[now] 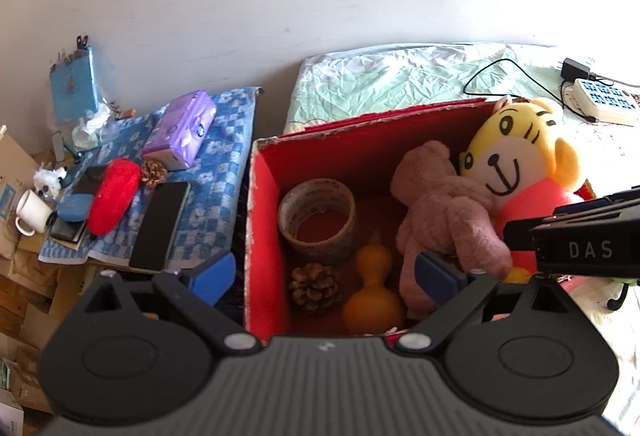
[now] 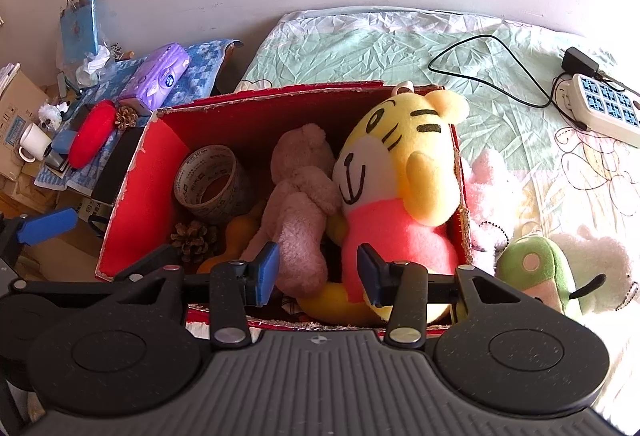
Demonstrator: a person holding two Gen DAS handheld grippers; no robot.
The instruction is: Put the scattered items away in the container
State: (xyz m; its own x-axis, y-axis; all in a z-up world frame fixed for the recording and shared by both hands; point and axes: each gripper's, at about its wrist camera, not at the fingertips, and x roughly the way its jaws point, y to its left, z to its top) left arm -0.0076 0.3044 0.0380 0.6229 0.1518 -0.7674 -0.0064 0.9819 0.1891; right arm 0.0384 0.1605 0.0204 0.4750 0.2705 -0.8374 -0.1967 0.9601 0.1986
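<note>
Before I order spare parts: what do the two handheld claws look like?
Both match: a ribbed dark grey body, two round black discs at the sides, black linkage arms with silver rivets, and blue pads on the fingers. The left claw and right claw share this build. In the left wrist view, the right one's side reads "DAS" in white.

Two pinecones [image 1: 314, 288], four plush toys [image 2: 396, 192] (one tape roll [image 2: 212, 182]).

Bed [image 2: 360, 36] under a wrinkled green sheet bears the red box [image 2: 136, 196], white power strip [image 2: 604, 108] with black cable [image 2: 500, 56], pink plush [image 2: 488, 196] and green plush [image 2: 536, 272] beside the box.
</note>
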